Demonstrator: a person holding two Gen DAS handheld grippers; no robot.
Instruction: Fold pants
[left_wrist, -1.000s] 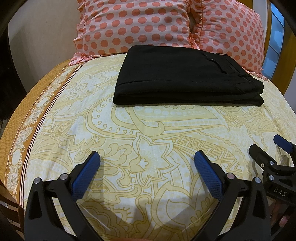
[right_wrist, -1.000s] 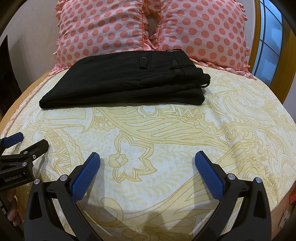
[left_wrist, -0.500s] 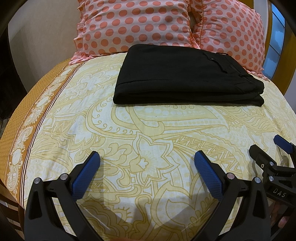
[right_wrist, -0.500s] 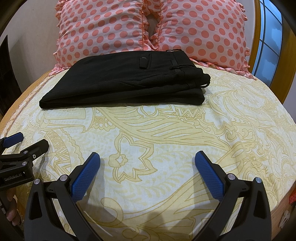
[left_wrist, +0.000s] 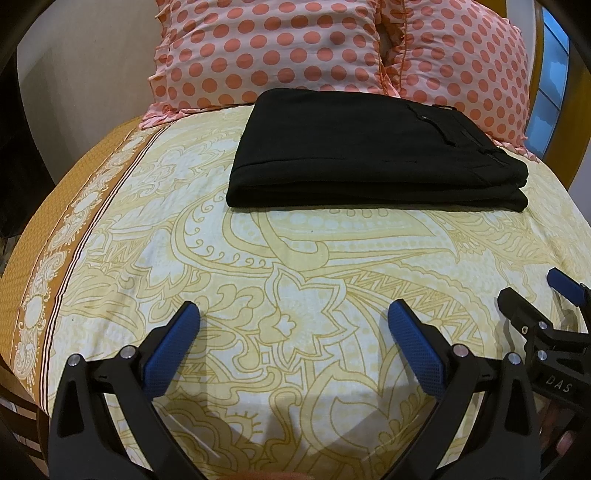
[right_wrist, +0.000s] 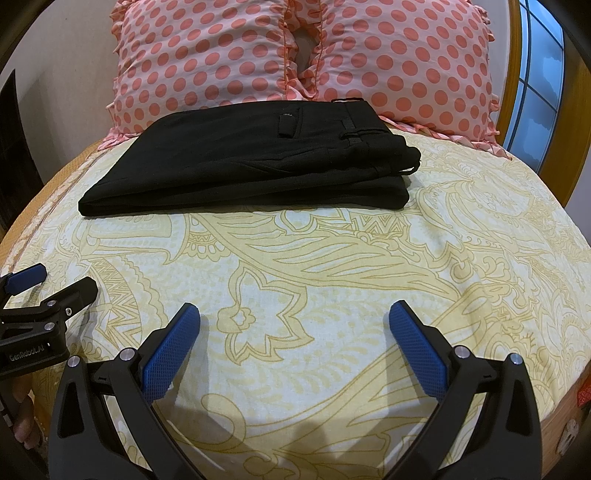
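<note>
Well ahead of both sets of fingers, the black pants (left_wrist: 373, 151) lie folded into a flat, stacked rectangle on the yellow patterned bedspread (left_wrist: 295, 266), their far edge against two pink polka-dot pillows (left_wrist: 266, 51). Waistband and belt loops sit at the right end of the stack (seen most clearly from the right wrist view (right_wrist: 251, 162)).

Left gripper (left_wrist: 293, 336): released, blue pads spread wide, nothing between them but bare bedspread. It hovers low over the near part of the bed, well apart from the garment.

Right gripper (right_wrist: 295, 338): likewise released and empty, pads wide apart, over bare bedspread (right_wrist: 332, 266) and well short of the pants.

Each gripper appears at the edge of the other's view, the two side by side. Fingertips of the person holding them show beneath each handle.

A wooden-framed window (right_wrist: 539, 74) stands beyond the pillows (right_wrist: 399, 55), to the right of the fingers.
</note>
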